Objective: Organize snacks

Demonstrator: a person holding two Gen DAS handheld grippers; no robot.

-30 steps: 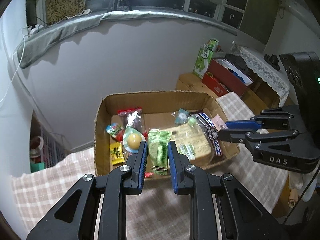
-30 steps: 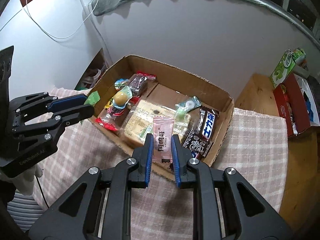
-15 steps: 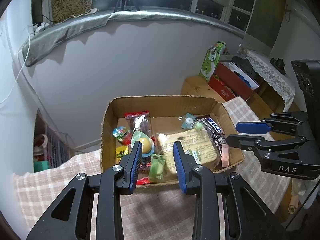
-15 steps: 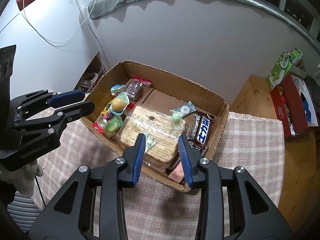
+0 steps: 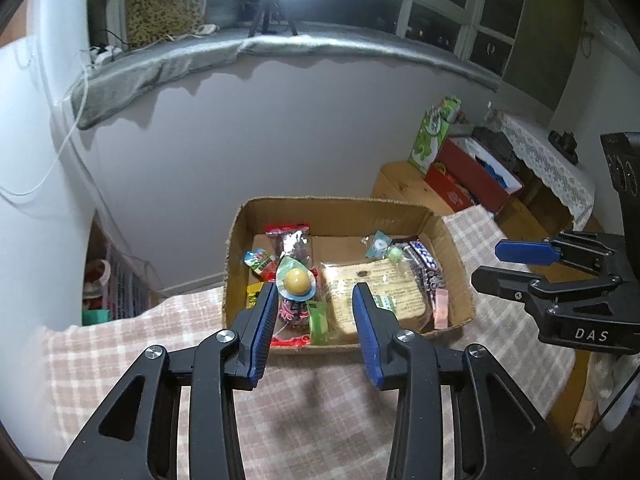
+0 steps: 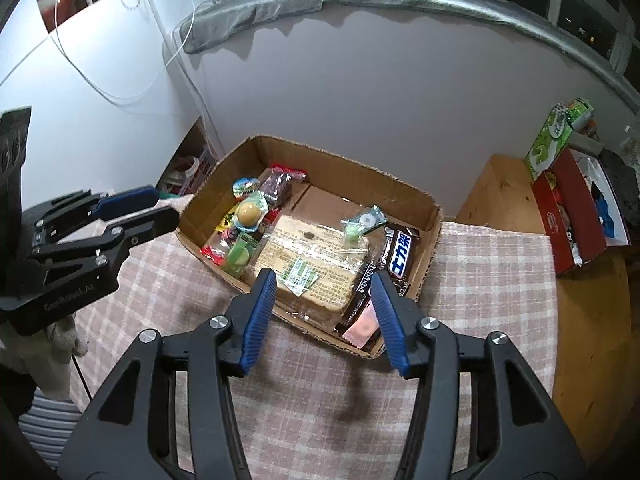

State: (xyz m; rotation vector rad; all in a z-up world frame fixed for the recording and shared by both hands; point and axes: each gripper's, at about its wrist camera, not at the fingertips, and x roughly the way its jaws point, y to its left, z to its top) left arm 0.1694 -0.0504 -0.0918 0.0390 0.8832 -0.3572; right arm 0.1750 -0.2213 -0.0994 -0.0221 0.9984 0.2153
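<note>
Both grippers, left (image 5: 314, 312) & right (image 6: 323, 304), jaws apart, empty, above snack-filled cardboard box (image 6: 434, 216) on checked cloth (image 6: 480, 272)

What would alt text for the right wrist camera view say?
The open, empty right gripper hovers above the near edge of a cardboard box of wrapped snacks on a checked tablecloth. The left gripper, also open, hovers at the left.

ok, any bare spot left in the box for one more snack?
Bare floor of the cardboard box at the back middle, between the dark red-ended packet and the mint candy. Front half is crowded: bread pack, chocolate bars, small packets.
</note>
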